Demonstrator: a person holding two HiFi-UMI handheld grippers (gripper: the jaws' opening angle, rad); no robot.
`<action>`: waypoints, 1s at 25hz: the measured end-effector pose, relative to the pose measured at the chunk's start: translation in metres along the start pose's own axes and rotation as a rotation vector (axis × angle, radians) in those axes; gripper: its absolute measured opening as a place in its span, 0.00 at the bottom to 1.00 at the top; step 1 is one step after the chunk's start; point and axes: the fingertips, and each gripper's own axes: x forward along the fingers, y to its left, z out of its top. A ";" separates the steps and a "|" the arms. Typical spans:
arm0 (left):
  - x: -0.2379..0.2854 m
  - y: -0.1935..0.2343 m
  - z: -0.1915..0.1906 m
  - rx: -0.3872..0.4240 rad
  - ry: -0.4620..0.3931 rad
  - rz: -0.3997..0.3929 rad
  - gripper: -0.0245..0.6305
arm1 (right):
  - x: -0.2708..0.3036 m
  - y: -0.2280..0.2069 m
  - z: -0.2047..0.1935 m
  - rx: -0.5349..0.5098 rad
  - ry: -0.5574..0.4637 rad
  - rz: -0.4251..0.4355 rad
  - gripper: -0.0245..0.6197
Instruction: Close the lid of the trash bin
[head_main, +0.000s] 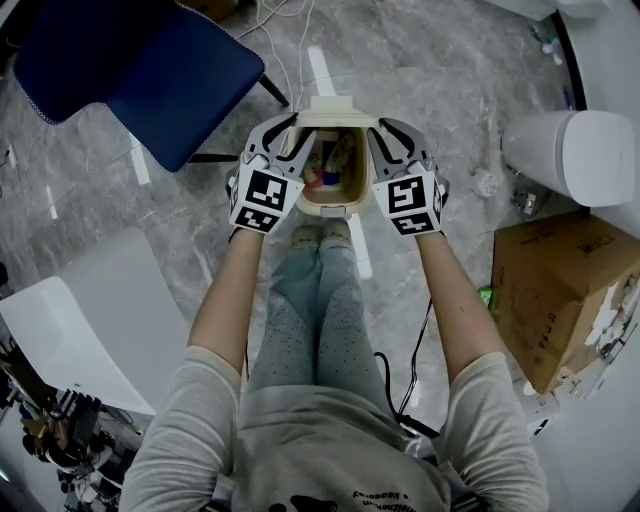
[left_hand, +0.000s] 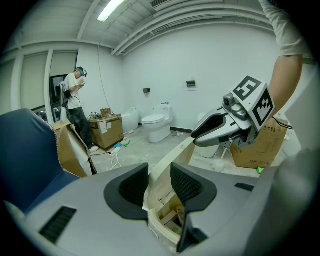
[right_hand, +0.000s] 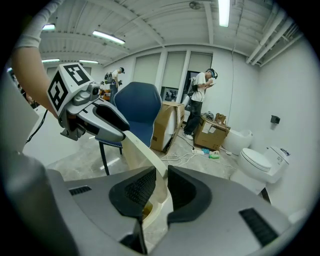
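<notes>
Marble floor (head_main: 420, 60) surrounds the open trash bin (head_main: 330, 208). Jaws of the left gripper (left_hand: 160, 172) loosely straddle its left rim (left_hand: 175, 152), while the right gripper (right_hand: 161, 175) pinches the right rim (right_hand: 145, 150). Closing has seemingly not begun; next, the raised lid (head_main: 330, 104) likely needs tipping down.

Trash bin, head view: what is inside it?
Mixed rubbish lies inside the open trash bin, including a red piece. The left hand-held gripper and right hand-held gripper at its side rims cover the edges of the contents; the bottom is hidden.
</notes>
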 end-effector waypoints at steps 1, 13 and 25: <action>-0.002 -0.002 -0.002 0.003 0.000 -0.003 0.27 | -0.001 0.002 -0.001 -0.004 0.001 0.000 0.19; -0.022 -0.032 -0.028 0.020 0.018 -0.031 0.27 | -0.022 0.033 -0.026 -0.032 0.033 -0.004 0.19; -0.032 -0.058 -0.057 0.035 0.056 -0.070 0.27 | -0.033 0.059 -0.053 -0.058 0.078 0.005 0.19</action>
